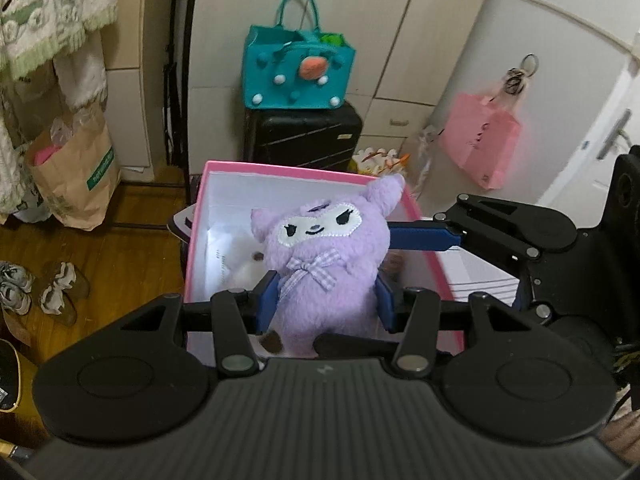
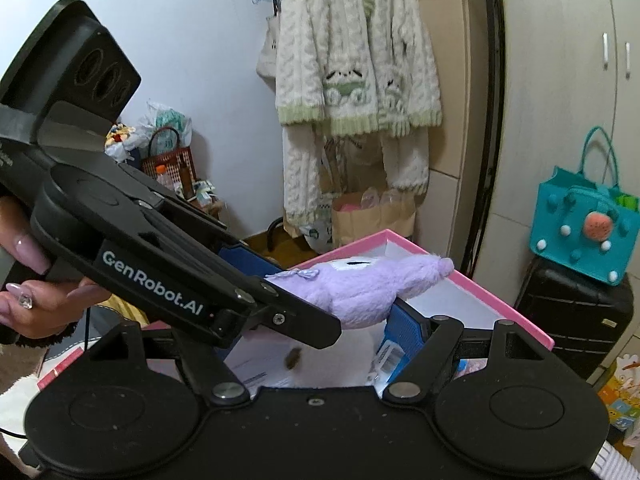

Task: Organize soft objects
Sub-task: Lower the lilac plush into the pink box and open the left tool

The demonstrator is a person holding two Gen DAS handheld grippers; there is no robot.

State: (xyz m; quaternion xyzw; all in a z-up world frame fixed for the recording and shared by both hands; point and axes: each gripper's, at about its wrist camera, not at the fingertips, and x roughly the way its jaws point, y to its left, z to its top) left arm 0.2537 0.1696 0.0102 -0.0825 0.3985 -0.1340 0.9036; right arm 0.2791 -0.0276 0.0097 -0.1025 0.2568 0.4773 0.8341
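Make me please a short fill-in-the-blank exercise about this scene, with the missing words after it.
1. The left tongs are closed on a plush toy whose fur is ____.
2. The toy is held over a box with a ____ rim.
3. The teal bag stands on top of a black ____.

Missing words: purple; pink; suitcase

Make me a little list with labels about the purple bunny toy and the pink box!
toy: purple plush with a checked bow
held by: left gripper, shut on its body
where: above the open pink box
already in box: a white plush
right gripper: at the box, blue pad beside the toy; grip unclear
behind: teal bag on a black suitcase
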